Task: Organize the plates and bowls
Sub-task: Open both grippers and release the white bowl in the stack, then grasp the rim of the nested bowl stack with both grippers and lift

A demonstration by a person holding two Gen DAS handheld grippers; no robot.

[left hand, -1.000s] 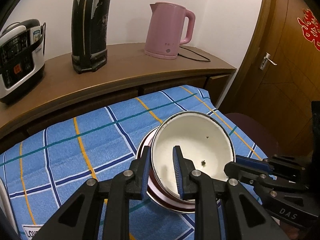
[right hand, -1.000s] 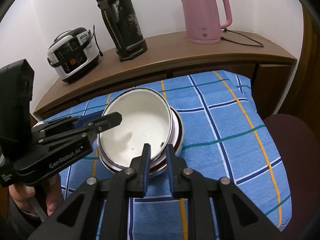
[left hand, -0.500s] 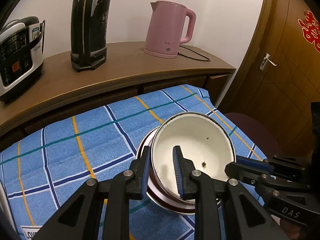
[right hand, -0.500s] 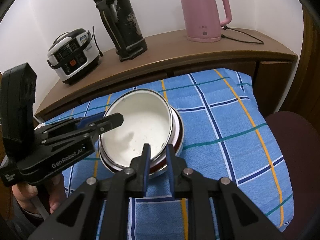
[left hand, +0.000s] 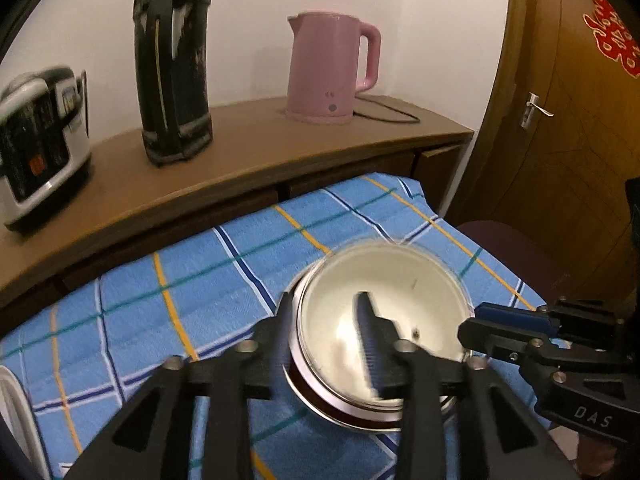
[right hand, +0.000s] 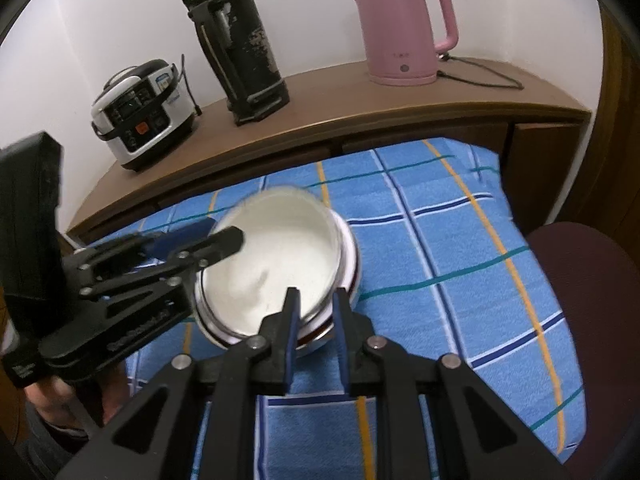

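Note:
A white enamel bowl (left hand: 384,292) (right hand: 276,256) lies blurred inside a red-rimmed dish (left hand: 320,396) (right hand: 352,256) on the blue checked cloth (left hand: 192,280). My left gripper (left hand: 324,304) (right hand: 222,231) straddles the bowl's left rim. Its jaws are opening, one finger outside the rim and one inside, with a clear gap to the rim. My right gripper (right hand: 316,294) (left hand: 472,322) straddles the near rim of the stack. Its jaws are opening too, and the pads look just off the rim.
Behind the cloth runs a wooden sideboard (right hand: 360,92) with a rice cooker (right hand: 140,116), a black thermos (right hand: 240,48) and a pink kettle (right hand: 400,28) with its cord. A dark red seat (right hand: 592,280) and a wooden door (left hand: 560,120) are on the right.
The left jaws have sprung apart off the bowl's rim. The tilted bowl has dropped flatter into the red-rimmed dish and is blurred. The right jaws have widened slightly.

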